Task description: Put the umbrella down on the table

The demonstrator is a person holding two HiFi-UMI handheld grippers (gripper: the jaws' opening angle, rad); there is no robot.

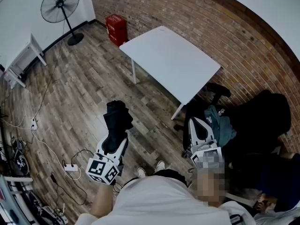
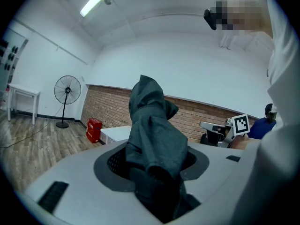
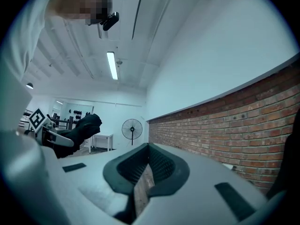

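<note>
umbrella (image 1: 117,118), folded and dark with its cloth bunched in loose folds, is clamped in the left tongs (image 1: 115,144) and sticks out past their tips, over the wooden floor (image 1: 79,88). in the left gripper view the umbrella (image 2: 154,135) fills the space between the 2 jaws of the left tongs (image 2: 157,172), which stand partly apart and press on it from both sides, with its top bulging above them. the white table (image 1: 173,60) stands well apart from the umbrella, further off beside the brick wall (image 1: 187,13), and its top is bare. the right tongs (image 1: 202,125) are held near the table's closest leg, just in front of a teal cloth (image 1: 222,125) lying on some dark things. in the right gripper view the right tongs (image 3: 147,165) have their jaws drawn narrow, tips all but meeting, with only a thin strip of floor showing through and nothing between them; the umbrella (image 3: 79,128) shows at the left of that view. a standing fan (image 1: 60,3) and a red box (image 1: 116,28) are at the far side of the room, and a white power strip (image 1: 71,168) with cables lies on the floor near the person's left side.
</note>
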